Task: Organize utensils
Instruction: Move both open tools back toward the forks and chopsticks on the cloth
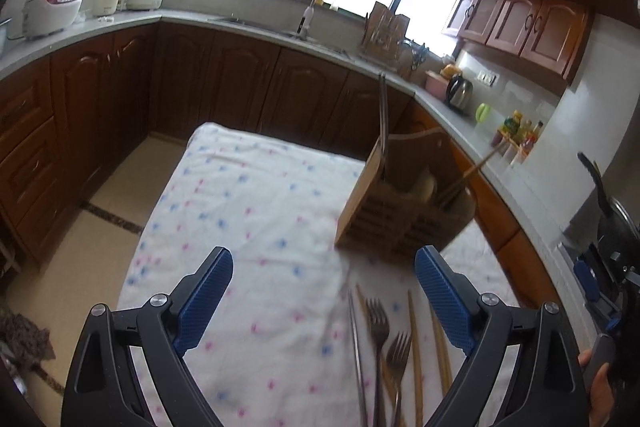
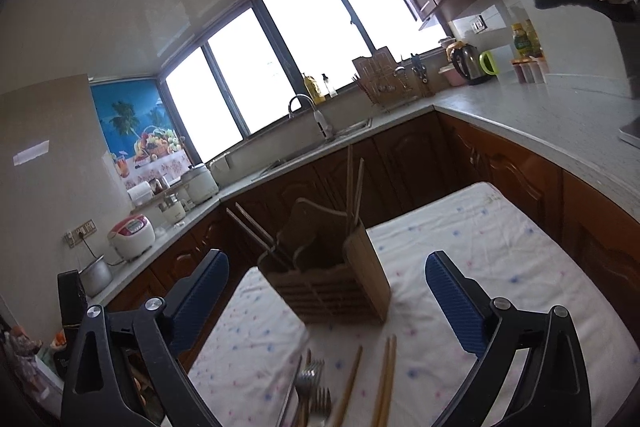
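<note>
Left wrist view: left claw spread wide, nothing between blue pads, hovering above table with dotted white cloth. Wooden utensil holder stands ahead at right, metal chopsticks upright in it, wooden ones leaning out. Two forks, loose wooden chopsticks lie on cloth near claw; blurred, count unclear. Right wrist view: right claw also released, empty, holder straight ahead, forks below.

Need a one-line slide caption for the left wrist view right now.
Open left gripper hovers above forks and chopsticks on the floral cloth, wooden utensil holder ahead.
</note>
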Demonstrator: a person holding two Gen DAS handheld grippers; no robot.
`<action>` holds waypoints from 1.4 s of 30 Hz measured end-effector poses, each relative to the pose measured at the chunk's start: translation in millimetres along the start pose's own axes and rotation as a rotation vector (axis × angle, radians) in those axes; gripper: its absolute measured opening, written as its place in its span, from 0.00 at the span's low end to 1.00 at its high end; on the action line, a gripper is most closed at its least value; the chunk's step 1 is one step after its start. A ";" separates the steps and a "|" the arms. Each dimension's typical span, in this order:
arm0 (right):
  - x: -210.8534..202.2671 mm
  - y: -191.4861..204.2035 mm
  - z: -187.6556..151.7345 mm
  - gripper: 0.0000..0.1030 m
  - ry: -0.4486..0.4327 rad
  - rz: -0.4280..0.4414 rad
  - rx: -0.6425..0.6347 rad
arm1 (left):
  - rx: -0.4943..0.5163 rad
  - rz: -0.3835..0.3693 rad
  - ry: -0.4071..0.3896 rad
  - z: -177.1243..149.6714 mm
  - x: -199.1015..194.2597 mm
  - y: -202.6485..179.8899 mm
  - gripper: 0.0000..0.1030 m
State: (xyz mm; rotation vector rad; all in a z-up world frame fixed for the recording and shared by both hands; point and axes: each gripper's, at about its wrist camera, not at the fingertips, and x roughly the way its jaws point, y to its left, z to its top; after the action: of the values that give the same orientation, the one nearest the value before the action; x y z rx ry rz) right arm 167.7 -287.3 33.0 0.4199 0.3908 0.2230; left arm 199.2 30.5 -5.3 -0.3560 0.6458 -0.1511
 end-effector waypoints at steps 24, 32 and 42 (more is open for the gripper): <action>-23.7 -14.0 -56.8 0.97 0.177 -0.068 -0.011 | 0.027 0.047 0.146 -38.7 -16.9 -1.3 0.90; -14.7 -15.6 -61.6 0.97 0.212 -0.077 -0.015 | 0.054 0.059 0.176 -38.9 0.4 -8.8 0.90; 9.7 -20.2 -70.8 0.97 0.285 -0.097 -0.023 | 0.102 0.091 0.222 -37.5 29.3 -20.4 0.90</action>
State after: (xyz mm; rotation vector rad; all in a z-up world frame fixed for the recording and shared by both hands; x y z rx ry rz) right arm 149.9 -277.6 -38.5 0.3460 0.6860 0.1933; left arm 198.8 -6.1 -42.0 -0.2120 0.8690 -0.1376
